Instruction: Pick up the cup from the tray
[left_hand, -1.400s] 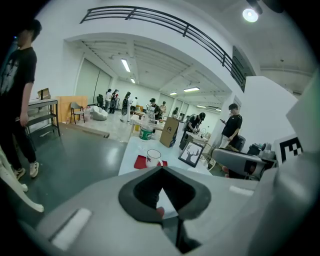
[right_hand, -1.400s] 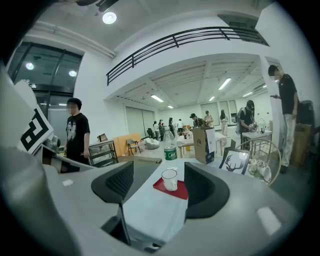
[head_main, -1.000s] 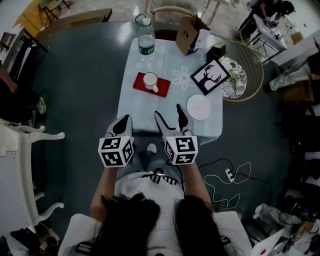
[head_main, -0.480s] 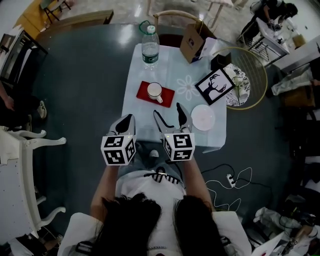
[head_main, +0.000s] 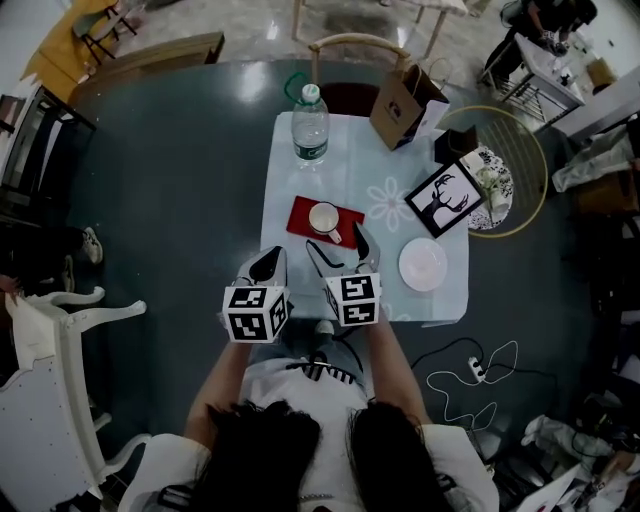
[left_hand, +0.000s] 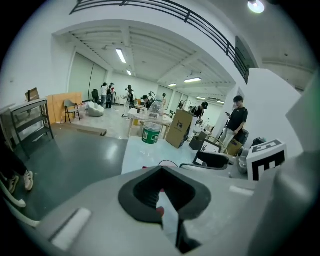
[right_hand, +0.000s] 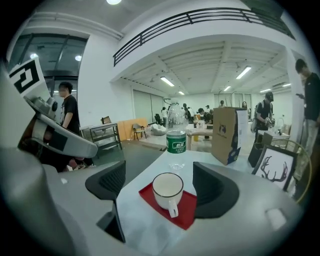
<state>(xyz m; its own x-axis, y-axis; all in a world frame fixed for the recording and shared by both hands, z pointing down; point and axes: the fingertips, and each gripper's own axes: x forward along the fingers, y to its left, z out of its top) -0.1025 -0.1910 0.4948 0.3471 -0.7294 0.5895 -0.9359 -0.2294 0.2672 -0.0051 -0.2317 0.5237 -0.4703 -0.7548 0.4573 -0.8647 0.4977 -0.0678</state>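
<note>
A white cup (head_main: 325, 217) with a dark rim stands on a small red tray (head_main: 306, 211) on the pale blue table (head_main: 300, 190). In the right gripper view the cup (right_hand: 168, 189) sits centred ahead on the tray (right_hand: 187, 214), handle toward me. My right gripper (head_main: 337, 244) is open just short of the cup. Its jaws have just been opening, and nothing is between them or touching the pads (right_hand: 109, 182). My left gripper (head_main: 267, 265) hovers shut at the table's near left edge, left of the tray, holding nothing.
A water bottle (head_main: 310, 126) stands at the table's far left and a brown paper bag (head_main: 404, 96) at the far right. A framed deer picture (head_main: 446, 198) and a white plate (head_main: 423, 264) lie right of the tray. A gold-rimmed round stand (head_main: 527, 160) adjoins the table.
Both grippers have moved forward over the table's near edge, toward the tray. The right gripper's jaws stand wider apart and its tips are now close to the cup.
</note>
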